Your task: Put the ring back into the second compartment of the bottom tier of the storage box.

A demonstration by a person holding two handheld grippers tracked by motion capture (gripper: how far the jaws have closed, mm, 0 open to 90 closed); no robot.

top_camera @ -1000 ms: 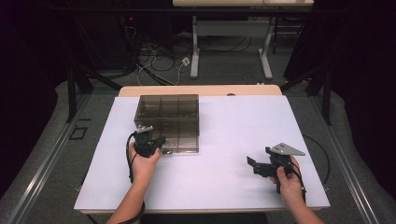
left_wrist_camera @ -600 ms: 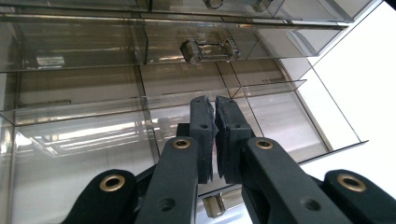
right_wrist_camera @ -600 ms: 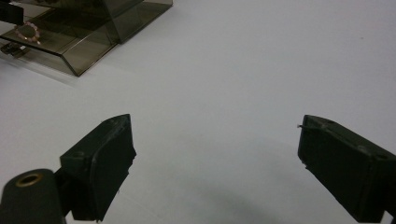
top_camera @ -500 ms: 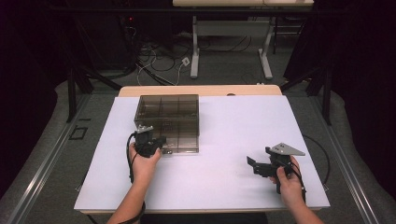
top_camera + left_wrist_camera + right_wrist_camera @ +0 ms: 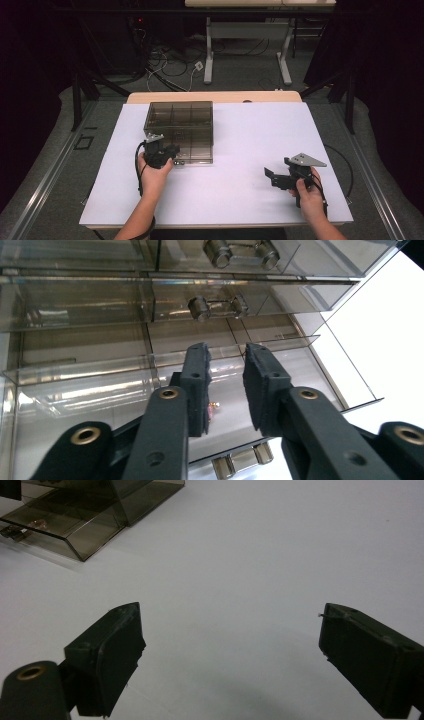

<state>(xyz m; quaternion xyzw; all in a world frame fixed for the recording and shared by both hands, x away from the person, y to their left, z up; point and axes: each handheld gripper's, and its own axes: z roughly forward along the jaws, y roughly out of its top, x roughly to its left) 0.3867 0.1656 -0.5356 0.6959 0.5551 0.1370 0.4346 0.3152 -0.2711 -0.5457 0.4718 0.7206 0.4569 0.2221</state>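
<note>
A smoky clear drawer cabinet [image 5: 180, 125] stands on the white table [image 5: 240, 130], left of centre. Its bottom drawer [image 5: 100, 400] is pulled out toward me, and a small pink and gold item [image 5: 214, 412] lies inside. My left gripper [image 5: 226, 352] hovers over that drawer, just above its metal handle [image 5: 243, 460]. Its jaws have just been opening and stand a little apart with nothing between them. In the high view the left gripper [image 5: 172, 150] sits at the cabinet's front. My right gripper [image 5: 230, 615] stands wide open and empty over bare table, at the right [image 5: 272, 177].
Two upper drawers with metal handles [image 5: 218, 307] are closed. The open drawer [image 5: 65, 527] lies far left of the right gripper. Cables trail from both grippers. Beyond the table are a wooden edge [image 5: 215, 96] and desk legs [image 5: 209, 55] on the floor.
</note>
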